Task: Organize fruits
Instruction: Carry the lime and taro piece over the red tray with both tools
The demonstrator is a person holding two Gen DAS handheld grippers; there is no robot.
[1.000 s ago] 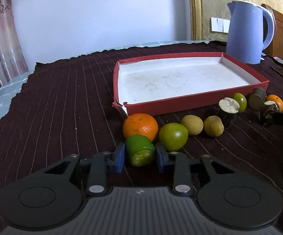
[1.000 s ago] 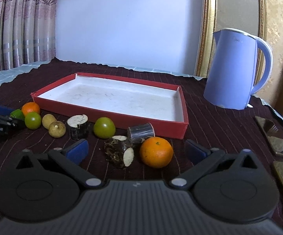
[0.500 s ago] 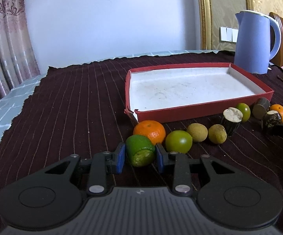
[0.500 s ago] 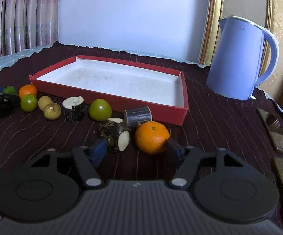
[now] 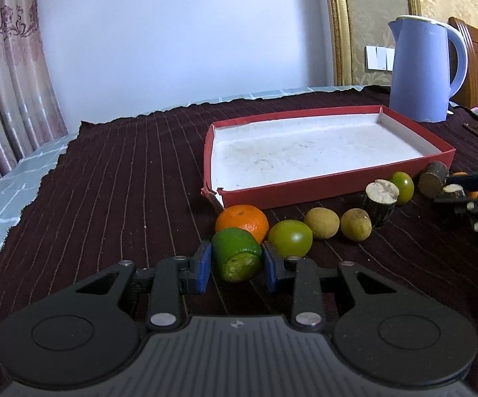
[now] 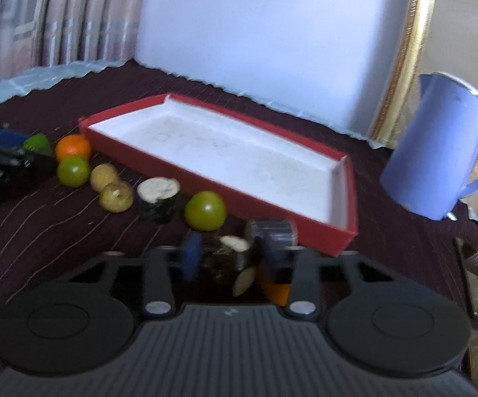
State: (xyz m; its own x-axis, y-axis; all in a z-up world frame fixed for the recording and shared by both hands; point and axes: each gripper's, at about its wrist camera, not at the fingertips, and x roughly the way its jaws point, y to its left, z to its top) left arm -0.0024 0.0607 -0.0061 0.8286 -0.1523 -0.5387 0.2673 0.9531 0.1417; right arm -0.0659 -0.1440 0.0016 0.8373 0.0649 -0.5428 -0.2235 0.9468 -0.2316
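Observation:
My left gripper is shut on a cut green fruit and holds it just in front of an orange and a round green fruit. Two tan fruits, a dark cane stub and another green fruit line the front of the empty red tray. My right gripper is shut on a dark cane piece; an orange lies partly hidden under its right finger. The view is blurred.
A blue kettle stands behind the tray's far right corner, also in the right wrist view. A dark striped cloth covers the table. Dark flat objects lie at the right edge. A curtain hangs at the left.
My left gripper has lifted and tilted up with the green fruit. My right gripper has moved left off the orange and shut on the dark cane piece, then risen.

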